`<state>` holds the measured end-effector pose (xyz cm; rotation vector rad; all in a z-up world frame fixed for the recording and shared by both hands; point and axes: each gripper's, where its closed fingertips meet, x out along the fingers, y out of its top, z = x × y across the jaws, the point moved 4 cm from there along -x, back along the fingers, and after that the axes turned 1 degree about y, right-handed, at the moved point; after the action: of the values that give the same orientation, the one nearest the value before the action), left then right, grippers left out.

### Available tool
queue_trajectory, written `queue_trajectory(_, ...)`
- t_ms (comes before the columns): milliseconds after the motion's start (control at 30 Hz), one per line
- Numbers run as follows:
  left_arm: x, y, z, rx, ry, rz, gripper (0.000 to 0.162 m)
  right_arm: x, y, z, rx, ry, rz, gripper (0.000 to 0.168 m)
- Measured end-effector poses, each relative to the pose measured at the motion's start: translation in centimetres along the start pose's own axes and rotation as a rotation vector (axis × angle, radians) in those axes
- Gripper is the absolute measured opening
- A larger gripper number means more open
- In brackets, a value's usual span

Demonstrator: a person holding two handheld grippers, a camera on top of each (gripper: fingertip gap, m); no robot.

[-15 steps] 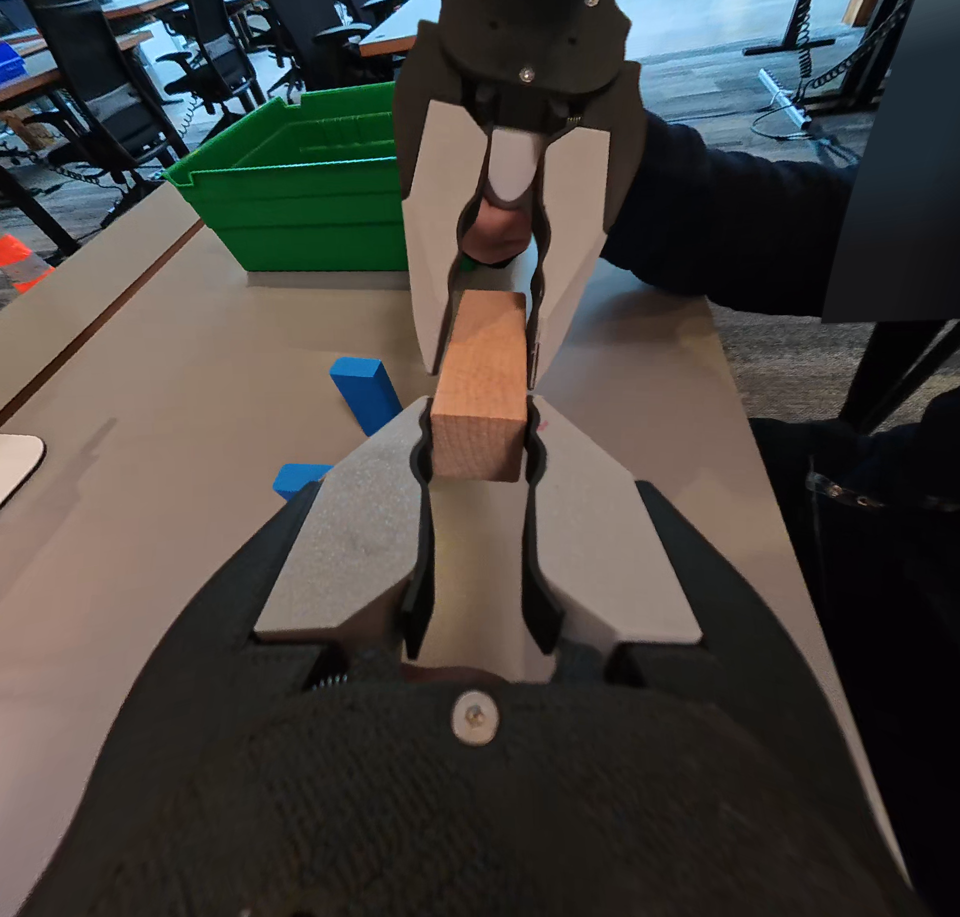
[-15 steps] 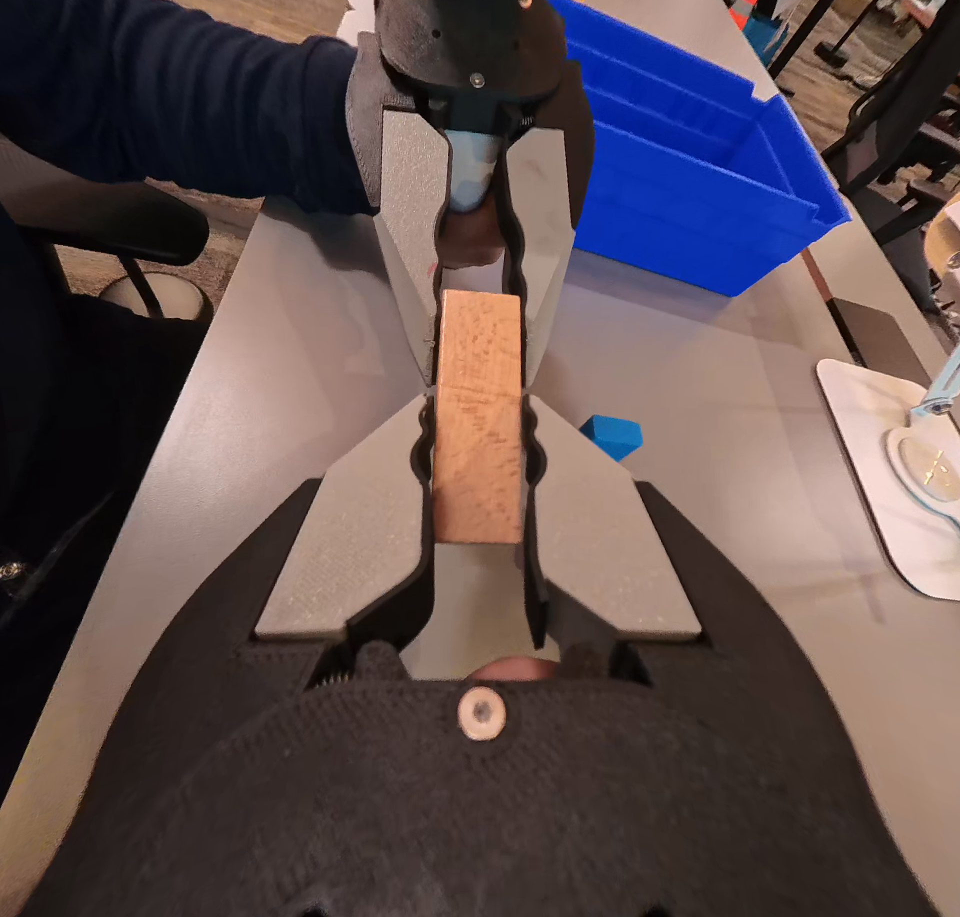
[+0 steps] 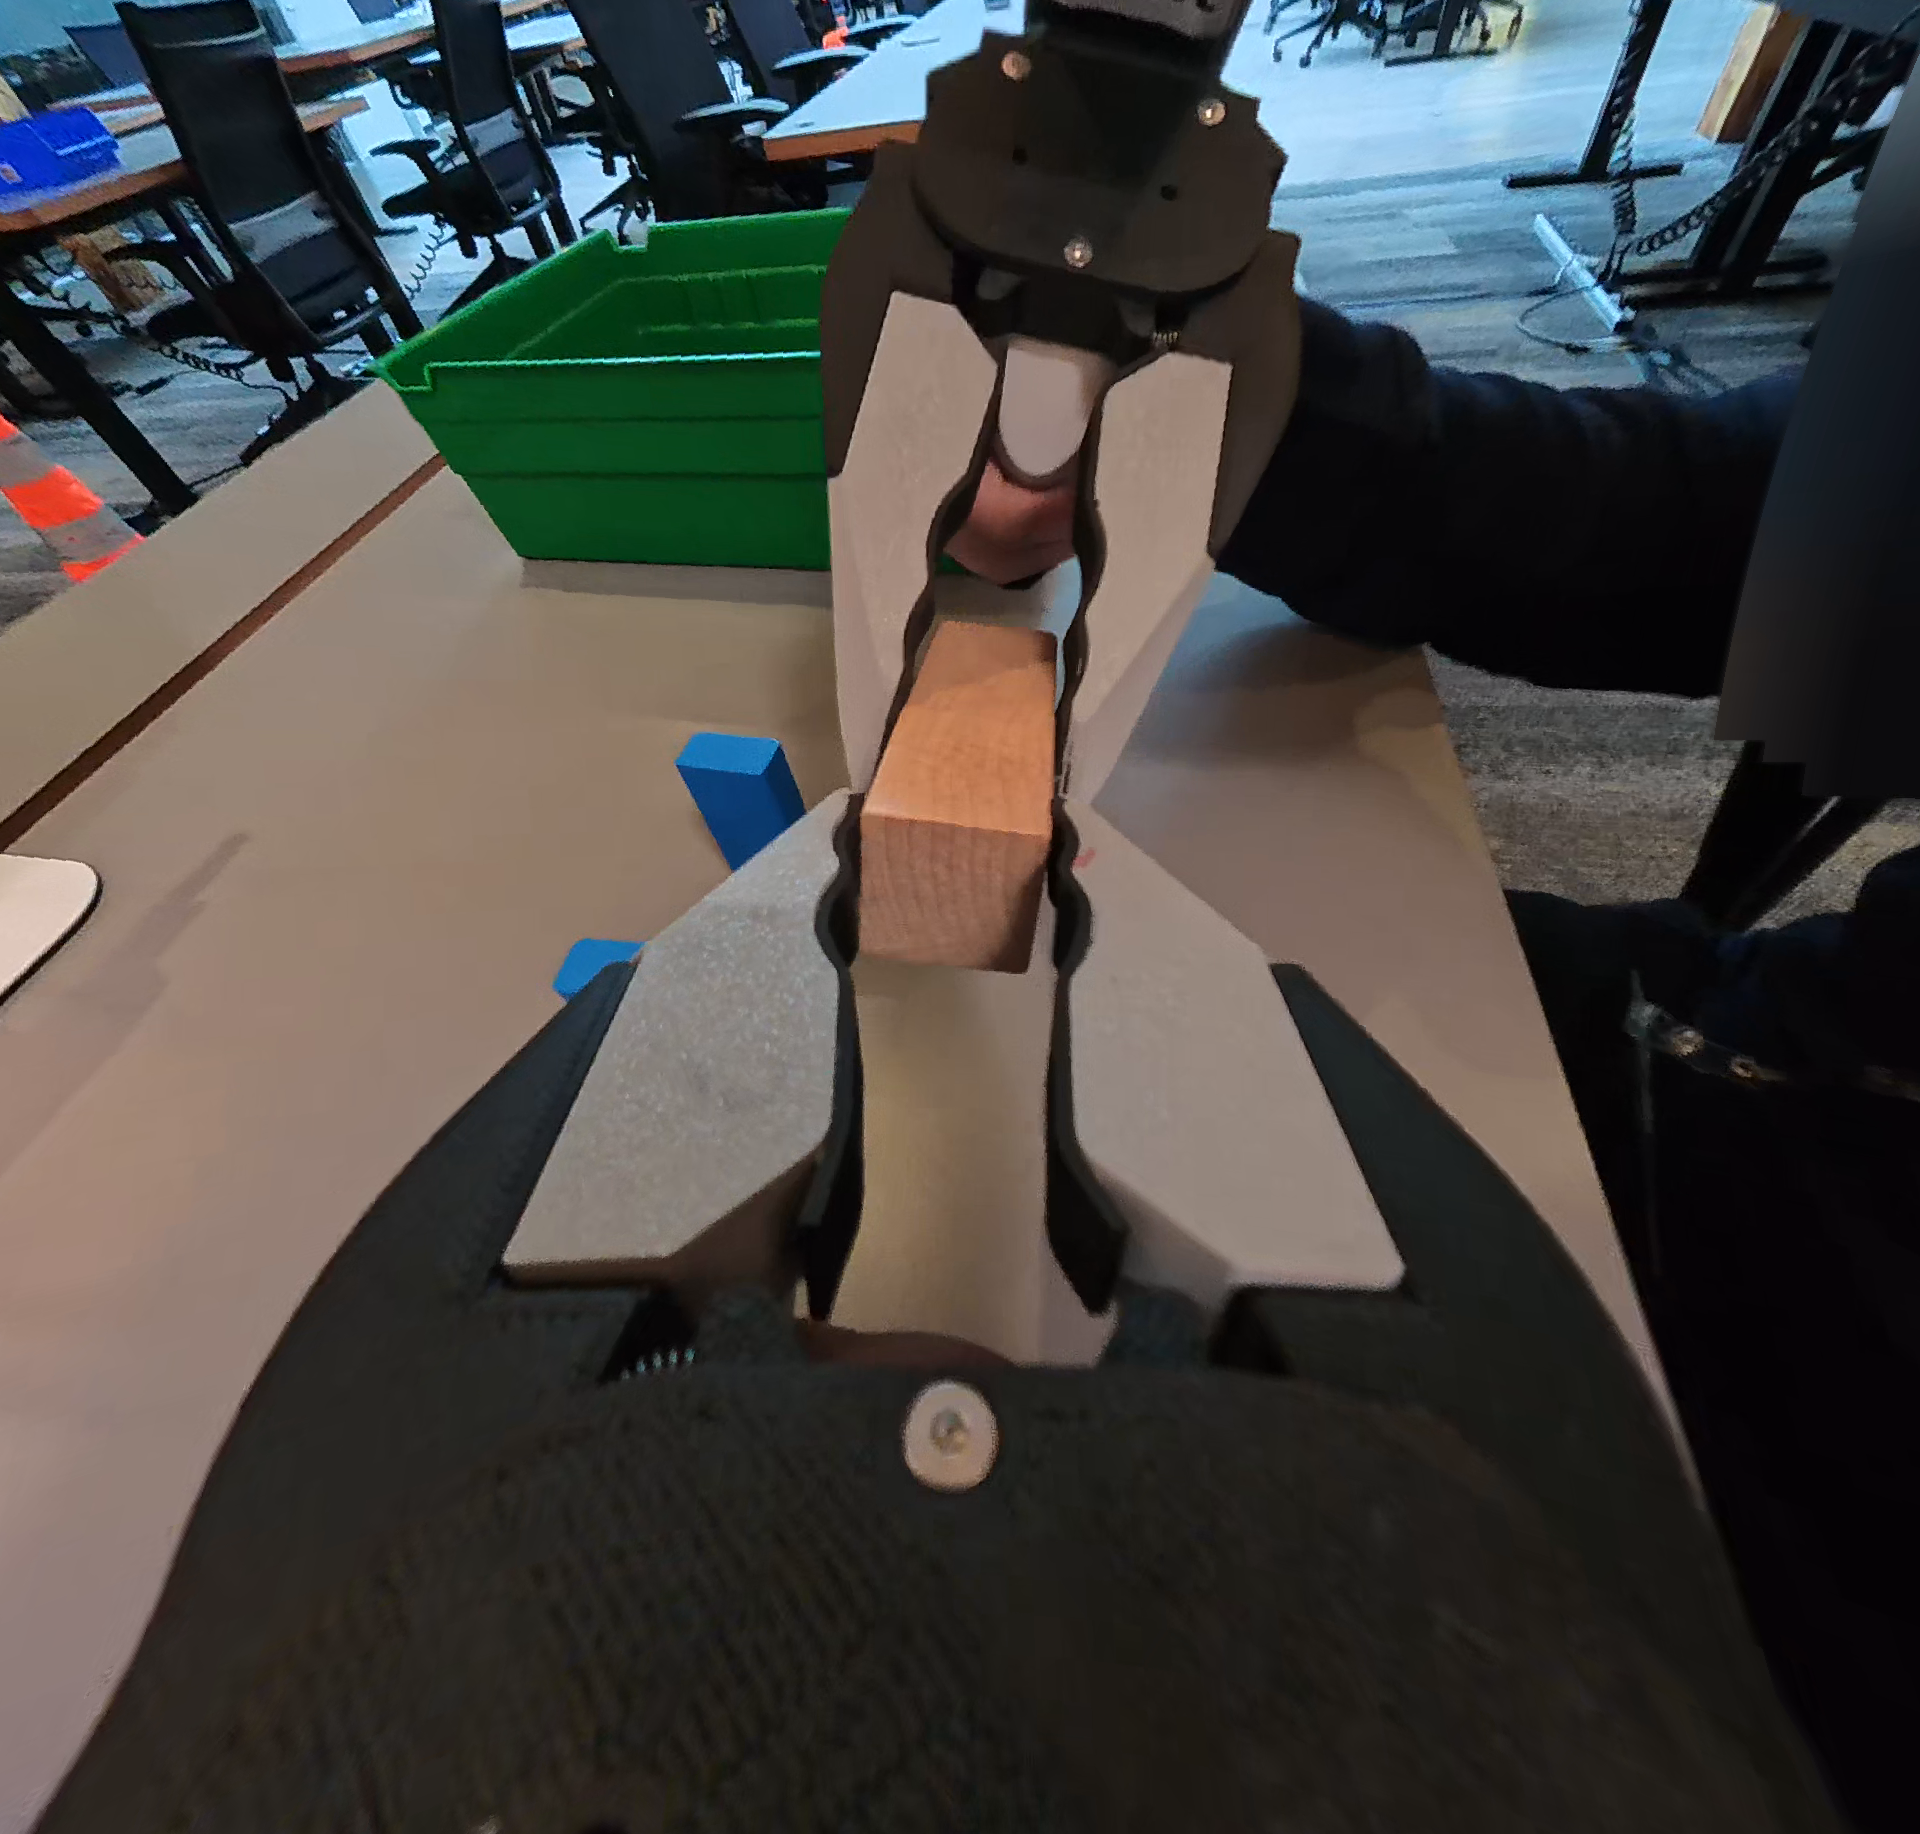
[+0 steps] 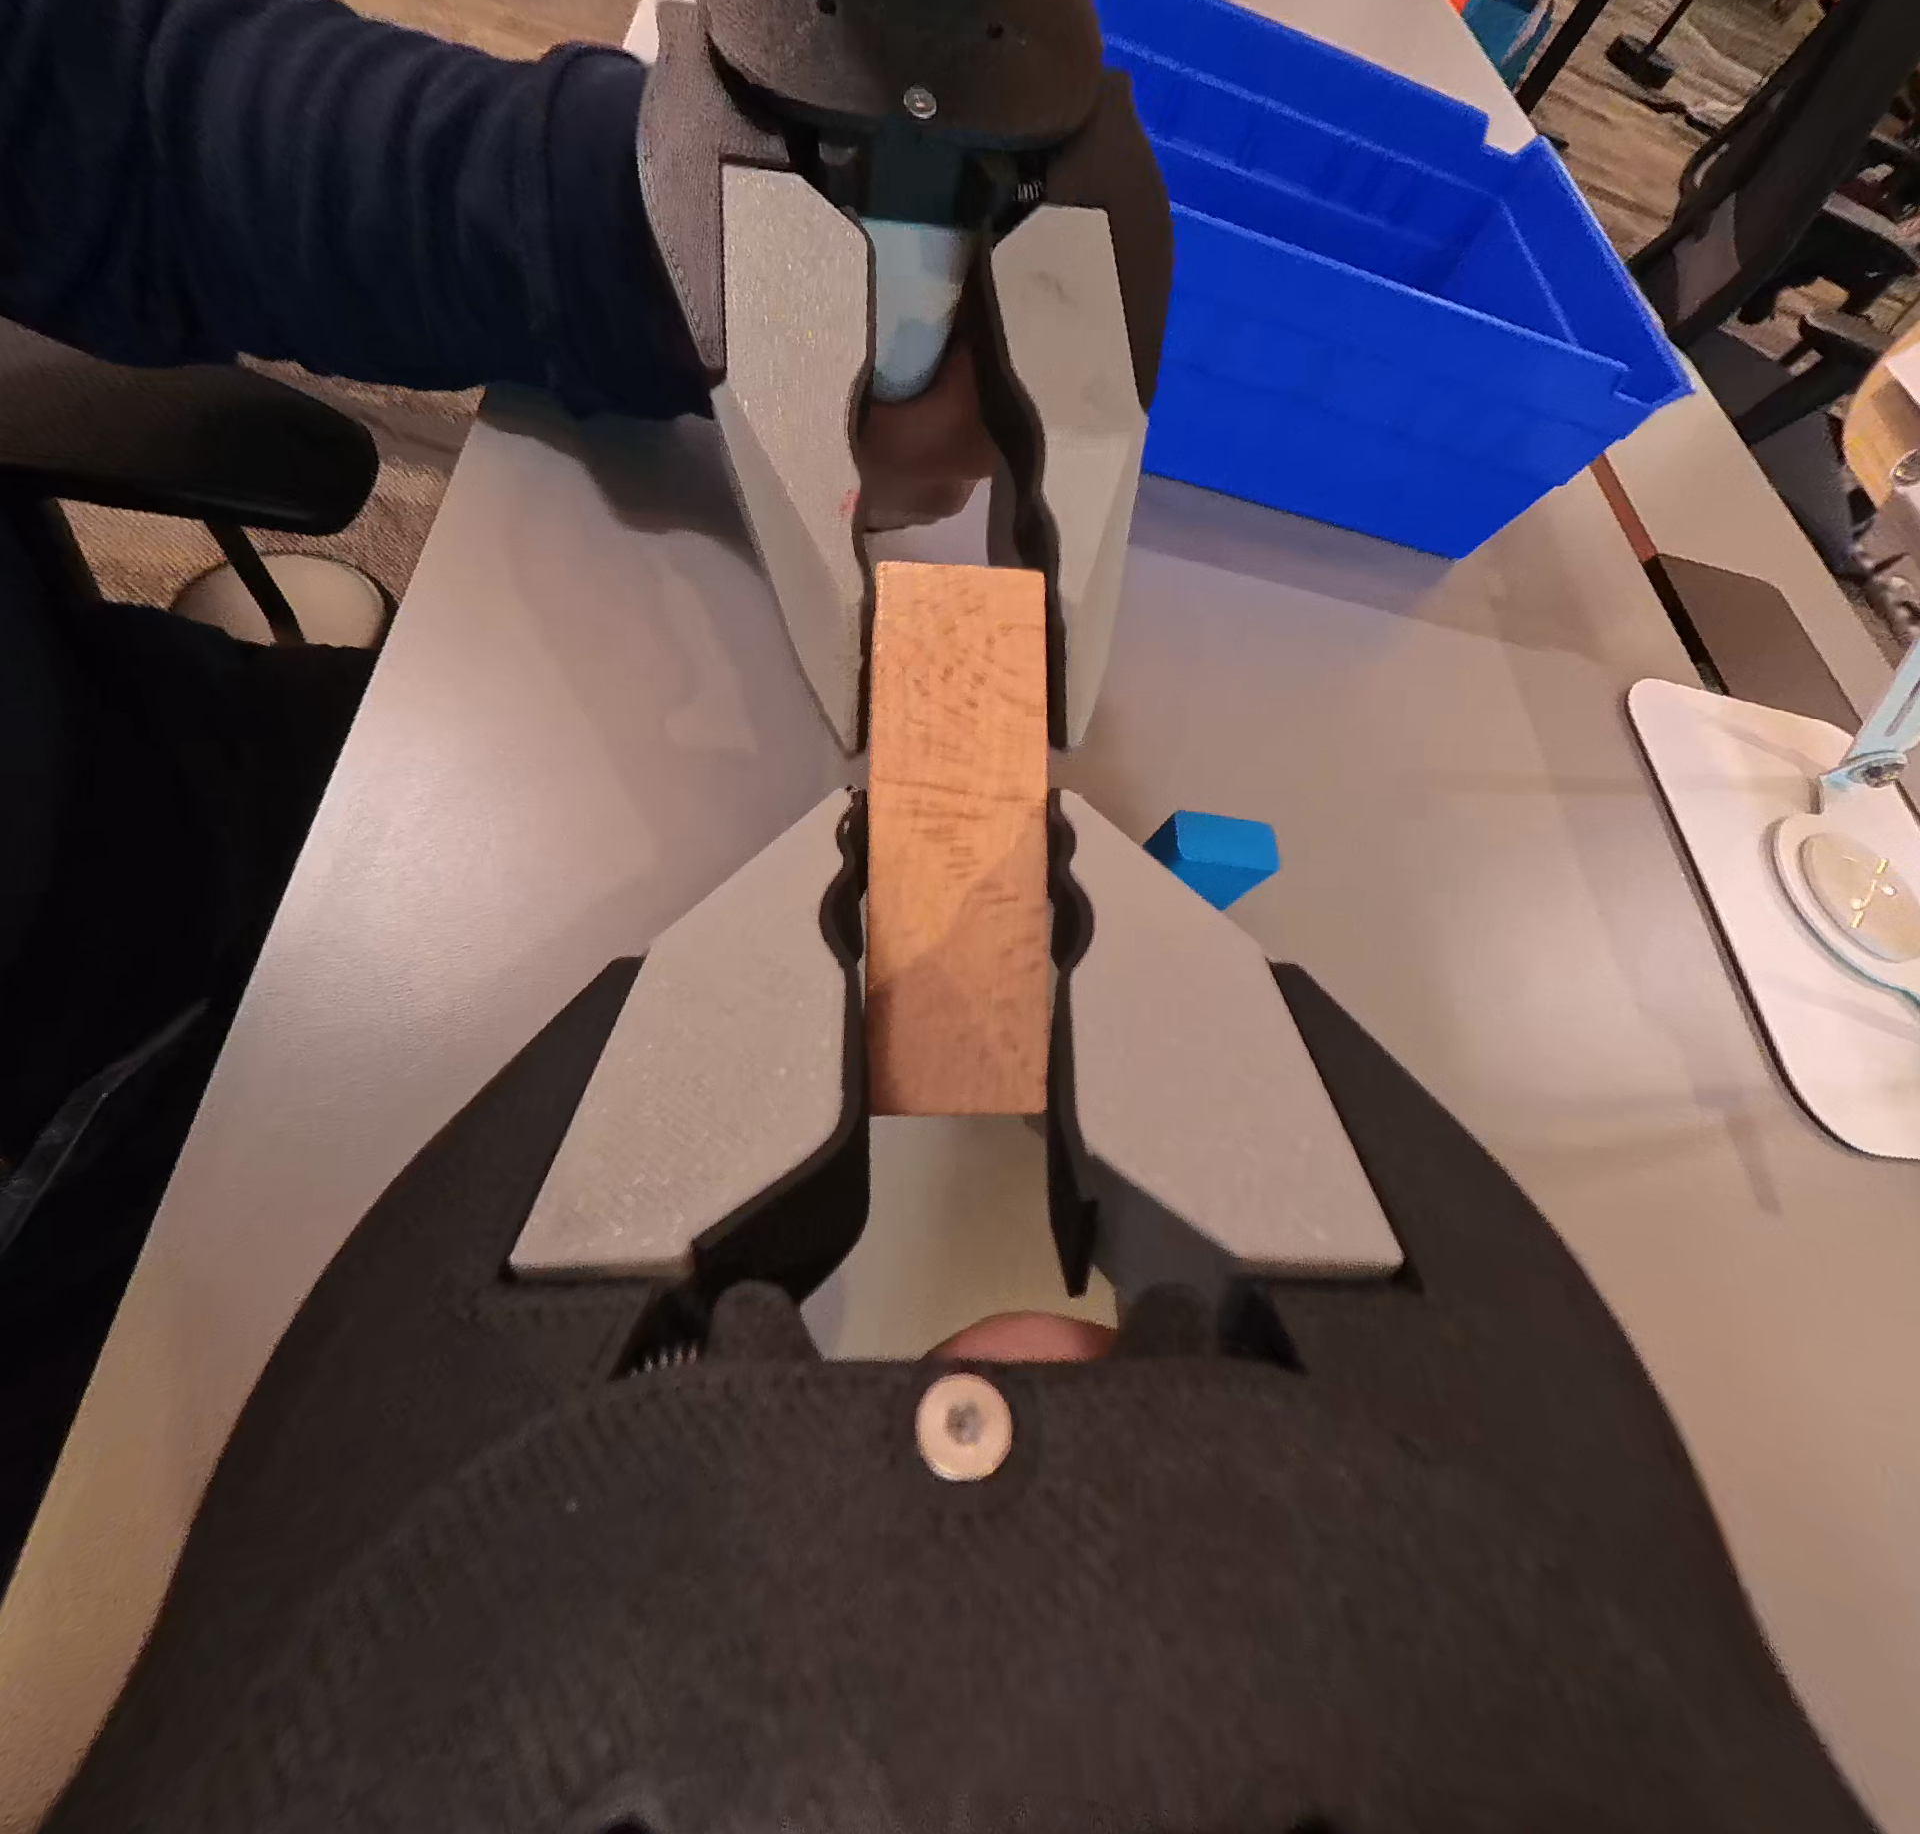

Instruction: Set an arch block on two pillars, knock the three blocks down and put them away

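Observation:
A plain wooden block [image 3: 954, 828] is gripped at its two ends by both grippers and hangs a little above the grey table [image 3: 312, 849]. My left gripper [image 3: 951, 854] is shut on the near end in the left wrist view. My right gripper [image 3: 971, 745] faces it and is shut on the far end. In the right wrist view the wooden block [image 4: 956, 849] runs lengthwise between my right gripper [image 4: 956, 828] and the left gripper [image 4: 956, 735]. Two blue blocks [image 3: 740, 792] [image 3: 594, 956] are on the table left of the grippers. One blue block [image 4: 1216, 854] shows in the right wrist view.
A green bin [image 3: 644, 434] stands at the table's far end in the left wrist view. A blue bin [image 4: 1351, 350] stands at the opposite end in the right wrist view. A white lamp base [image 4: 1766, 901] sits at the table's side. A dark-sleeved arm [image 3: 1507, 517] and office chairs lie beyond. From either gripper's tips it is about 40 cm to the white lamp base [image 4: 1766, 901].
Almost nothing. Both grippers still hold the wooden block between them and the views have shifted only slightly.

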<state>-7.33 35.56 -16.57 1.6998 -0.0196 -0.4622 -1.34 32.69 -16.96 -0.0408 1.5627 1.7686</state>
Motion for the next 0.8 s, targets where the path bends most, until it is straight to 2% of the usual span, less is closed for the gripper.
queue_trajectory(167,-1.7,1.3,-1.0,-0.072,0.009,0.107,0.04,-1.4,-0.2,1.7,0.046,-0.064,-0.033,0.031)
queue_trajectory(333,-2.6,1.4,-2.5,-0.135,0.067,0.142,0.039,-3.1,1.3,5.2,0.131,-0.118,-0.084,0.031)
queue_trajectory(533,-3.8,1.4,-4.8,-0.228,0.169,0.194,0.043,-1.0,0.1,7.9,0.199,-0.102,-0.271,0.031)
queue_trajectory(800,-5.2,1.4,-6.5,-0.323,0.206,0.26,0.039,1.1,-1.0,8.0,0.148,-0.023,-0.237,0.031)
